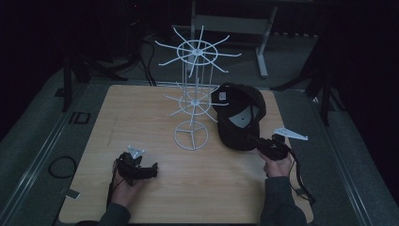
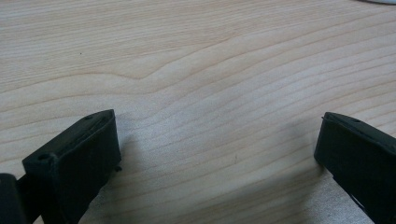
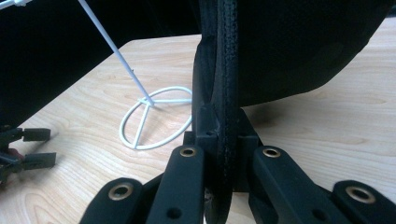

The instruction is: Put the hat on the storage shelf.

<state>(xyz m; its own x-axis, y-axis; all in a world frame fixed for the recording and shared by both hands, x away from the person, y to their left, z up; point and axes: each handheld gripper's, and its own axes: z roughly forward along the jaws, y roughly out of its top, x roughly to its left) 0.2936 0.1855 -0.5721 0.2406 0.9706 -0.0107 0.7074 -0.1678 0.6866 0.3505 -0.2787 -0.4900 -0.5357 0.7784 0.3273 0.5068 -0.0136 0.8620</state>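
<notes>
Wooden table [image 1: 155, 122], cap brim [image 3: 227, 93] edge-on between jaws

Cap [image 1: 240, 117] right of rack [image 1: 192, 99] on table [image 1: 141, 117]

My right gripper [image 3: 227, 140] has its jaws clamped on the black cap's brim [image 3: 229, 70], edge-on and upright before me. Left, the white wire stand's ring base [image 3: 156, 119] sits on the tabletop [image 3: 327, 121]; far left, the other gripper [image 3: 32, 149].
</notes>
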